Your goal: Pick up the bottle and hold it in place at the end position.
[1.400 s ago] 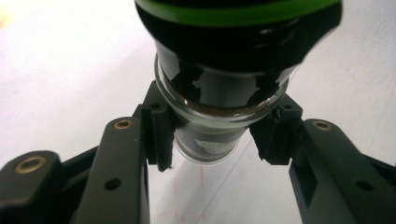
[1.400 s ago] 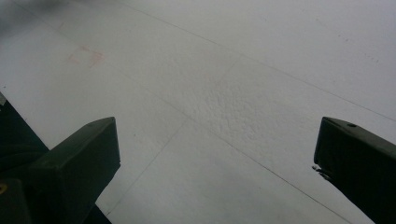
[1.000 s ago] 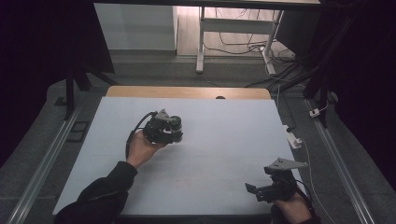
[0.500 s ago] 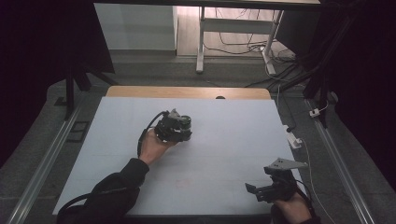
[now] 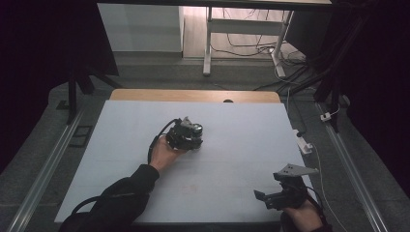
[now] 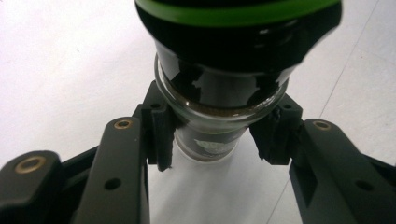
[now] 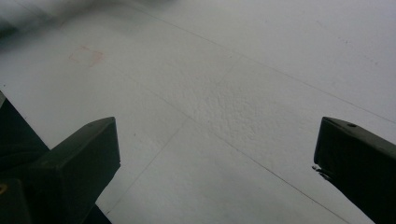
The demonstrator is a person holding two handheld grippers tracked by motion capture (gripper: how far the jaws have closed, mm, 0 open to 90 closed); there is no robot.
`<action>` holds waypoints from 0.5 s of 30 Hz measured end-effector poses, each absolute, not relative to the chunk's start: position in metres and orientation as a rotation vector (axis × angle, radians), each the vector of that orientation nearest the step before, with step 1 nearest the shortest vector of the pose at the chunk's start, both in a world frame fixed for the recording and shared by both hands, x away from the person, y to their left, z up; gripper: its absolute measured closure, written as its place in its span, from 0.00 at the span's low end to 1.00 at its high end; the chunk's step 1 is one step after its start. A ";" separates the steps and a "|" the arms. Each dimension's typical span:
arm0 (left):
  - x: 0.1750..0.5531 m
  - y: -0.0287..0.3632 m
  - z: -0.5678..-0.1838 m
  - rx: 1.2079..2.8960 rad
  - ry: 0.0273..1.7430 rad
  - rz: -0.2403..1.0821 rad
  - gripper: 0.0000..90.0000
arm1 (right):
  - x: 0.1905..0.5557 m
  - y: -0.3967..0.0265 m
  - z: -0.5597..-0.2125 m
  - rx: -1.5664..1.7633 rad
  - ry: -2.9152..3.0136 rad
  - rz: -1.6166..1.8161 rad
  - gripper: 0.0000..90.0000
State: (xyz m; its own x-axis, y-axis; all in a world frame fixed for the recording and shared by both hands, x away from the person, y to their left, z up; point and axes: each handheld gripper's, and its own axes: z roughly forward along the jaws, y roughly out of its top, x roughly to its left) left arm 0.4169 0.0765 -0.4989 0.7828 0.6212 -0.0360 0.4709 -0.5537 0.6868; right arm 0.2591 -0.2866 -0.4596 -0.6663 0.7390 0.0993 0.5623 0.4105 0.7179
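Left gripper (image 6: 212, 140): jaws clamped on the sides of a dark glass jar with a black-and-green lid (image 6: 219, 93), pads pressing the glass wall below its shoulder.
Jar, location: near mid-tabletop, a bit toward the far edge & left of centre in high view (image 5: 193, 131); whether it touches the white tabletop (image 5: 241, 125) can't be told.
Left gripper view extra: brown contents inside the glass; high view gives just a dark lump.
Right gripper (image 5: 275, 195): near-right corner, jaws spread wide, holding nothing, well apart from the jar.
Right gripper view extra: faint red square mark (image 7: 86, 56) on the sheet.
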 end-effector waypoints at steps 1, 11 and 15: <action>0.417 0.076 -0.500 2.262 0.807 0.278 0.60 | 0.259 -0.287 -0.460 1.145 2.433 1.101 0.00; 0.417 0.081 -0.509 2.251 0.798 0.289 0.60 | 0.259 -0.287 -0.459 1.144 2.433 1.102 0.00; 0.417 0.081 -0.509 2.247 0.799 0.291 0.60 | 0.259 -0.287 -0.460 1.143 2.435 1.101 0.00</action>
